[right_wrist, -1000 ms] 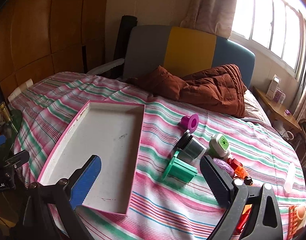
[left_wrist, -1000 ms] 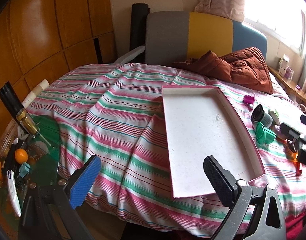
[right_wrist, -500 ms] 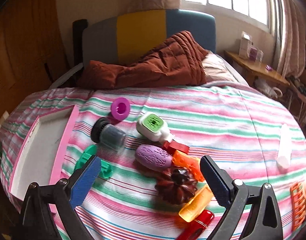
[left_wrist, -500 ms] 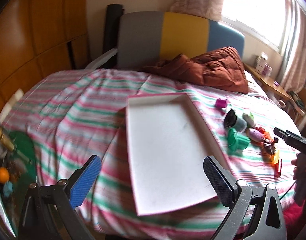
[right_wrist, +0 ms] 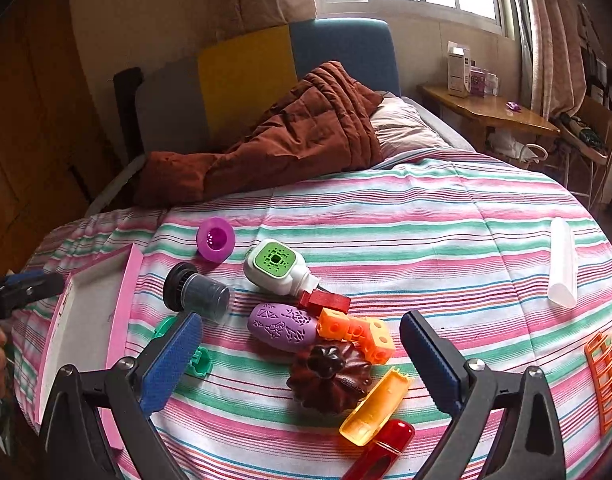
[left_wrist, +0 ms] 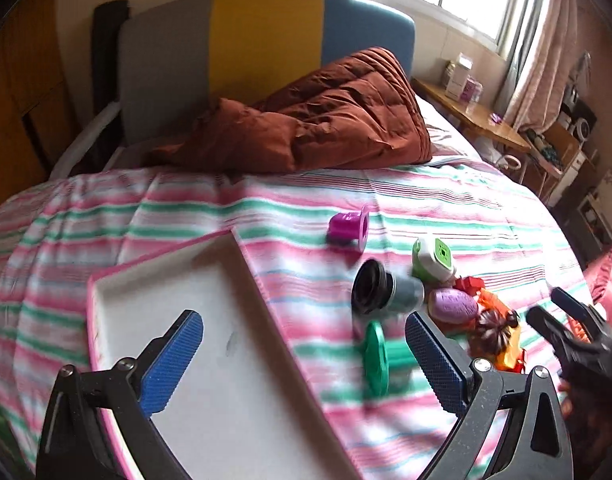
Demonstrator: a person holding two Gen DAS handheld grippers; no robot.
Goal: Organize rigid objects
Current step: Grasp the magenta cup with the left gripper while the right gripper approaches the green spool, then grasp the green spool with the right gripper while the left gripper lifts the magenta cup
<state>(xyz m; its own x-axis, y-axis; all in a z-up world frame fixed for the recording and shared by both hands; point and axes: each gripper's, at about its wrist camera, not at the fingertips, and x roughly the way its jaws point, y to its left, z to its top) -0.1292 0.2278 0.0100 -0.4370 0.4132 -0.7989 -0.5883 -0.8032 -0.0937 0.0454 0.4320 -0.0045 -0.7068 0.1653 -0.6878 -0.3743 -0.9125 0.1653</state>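
Observation:
A pink-rimmed white tray lies on the striped bed, also at the left in the right wrist view. Right of it lies a cluster: a magenta cup, a dark jar, a white bottle with a green top, a purple oval, orange cubes, a brown fluted mould, a green spool. My left gripper is open above the tray's right rim. My right gripper is open just above the brown mould.
A brown quilt lies by the headboard. A clear tube and an orange grid piece lie at the right. A yellow case and a red case lie near the front. A wooden side table stands beyond the bed.
Both grippers have swung right. The left view moved from the tray and bedside toward the toy cluster. The right view moved from the tray to over the cluster. Both stayed open.

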